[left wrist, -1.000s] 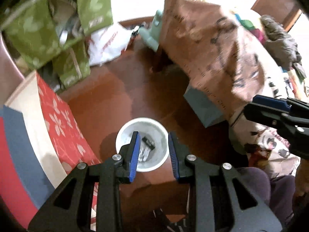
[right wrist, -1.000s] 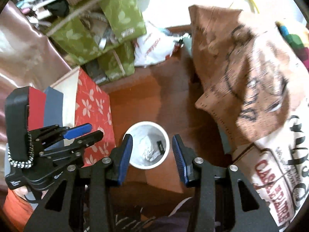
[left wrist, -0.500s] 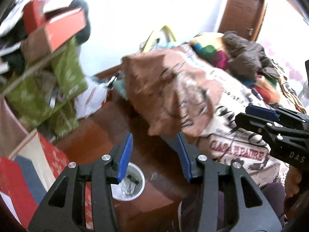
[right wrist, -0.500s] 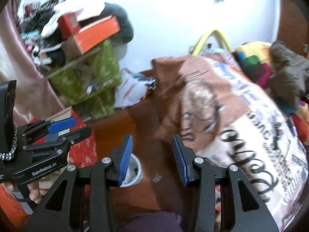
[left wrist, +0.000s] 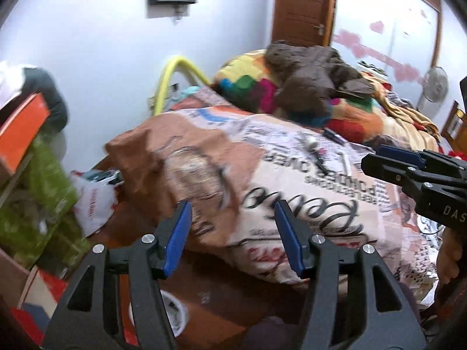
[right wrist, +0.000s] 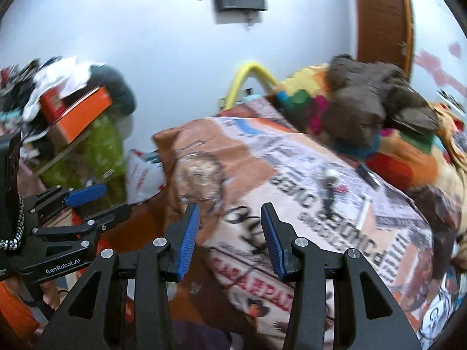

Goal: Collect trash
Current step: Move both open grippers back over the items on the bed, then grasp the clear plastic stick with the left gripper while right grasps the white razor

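Observation:
A white cup (left wrist: 175, 312) with scraps of trash in it stands on the brown floor, low in the left wrist view, partly hidden behind my left gripper's left finger. My left gripper (left wrist: 233, 236) is open and empty, raised and pointing at the bed. My right gripper (right wrist: 230, 239) is open and empty, also pointing at the bed. Small dark and white items (left wrist: 318, 153) lie on the printed bedspread (left wrist: 292, 192); they also show in the right wrist view (right wrist: 331, 185). The cup does not show in the right wrist view.
A pile of colourful blankets and a brown garment (left wrist: 306, 78) lies at the bed's head. Green bags (right wrist: 96, 151) with an orange box (right wrist: 76, 119) stand at the left. A white plastic bag (left wrist: 93, 204) lies on the floor. A wooden door (left wrist: 303, 5) is behind.
Both grippers have tilted up from looking down at the cup to facing the bed. The cup has slid to the bottom of the left view and out of the right view.

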`<state>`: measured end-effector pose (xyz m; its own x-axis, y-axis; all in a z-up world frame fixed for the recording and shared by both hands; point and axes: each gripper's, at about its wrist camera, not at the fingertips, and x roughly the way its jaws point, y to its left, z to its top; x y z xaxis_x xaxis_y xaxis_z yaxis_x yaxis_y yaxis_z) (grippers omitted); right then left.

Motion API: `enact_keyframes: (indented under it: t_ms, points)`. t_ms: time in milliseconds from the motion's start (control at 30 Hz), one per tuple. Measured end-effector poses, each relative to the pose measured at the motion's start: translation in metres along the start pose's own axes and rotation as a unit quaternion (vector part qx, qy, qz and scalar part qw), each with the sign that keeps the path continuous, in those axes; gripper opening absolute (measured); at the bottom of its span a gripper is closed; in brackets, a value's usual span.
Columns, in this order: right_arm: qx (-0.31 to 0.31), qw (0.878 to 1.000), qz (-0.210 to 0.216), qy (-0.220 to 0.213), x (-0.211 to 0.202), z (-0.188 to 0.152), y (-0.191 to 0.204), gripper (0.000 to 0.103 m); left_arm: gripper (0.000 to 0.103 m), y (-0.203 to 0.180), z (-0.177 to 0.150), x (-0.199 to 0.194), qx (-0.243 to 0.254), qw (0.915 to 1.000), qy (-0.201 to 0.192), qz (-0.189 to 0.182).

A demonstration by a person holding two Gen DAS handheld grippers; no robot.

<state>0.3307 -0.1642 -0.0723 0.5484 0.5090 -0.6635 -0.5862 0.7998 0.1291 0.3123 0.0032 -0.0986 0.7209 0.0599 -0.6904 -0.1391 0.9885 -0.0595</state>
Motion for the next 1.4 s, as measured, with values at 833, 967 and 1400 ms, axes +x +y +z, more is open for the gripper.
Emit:
enact_keyframes:
  t_ms: [833, 967, 1400]
  points:
    - [0.146, 0.979, -0.108, 0.091, 0.092, -0.054, -0.191, 0.04, 0.058, -0.131, 0.041, 0.226, 0.025, 0.9842, 0.127, -0.12]
    - [0.151, 0.978, -0.105, 0.094, 0.105, -0.056, -0.202, 0.04, 0.058, -0.144, 0.047, 0.261, 0.021, 0.9828, 0.135, -0.124]
    - [0.135, 0.98, -0.108, 0.098, 0.147, -0.047, -0.206, 0.04, 0.035, -0.172, 0.042, 0.306, 0.055, 0.9924, 0.08, -0.076]
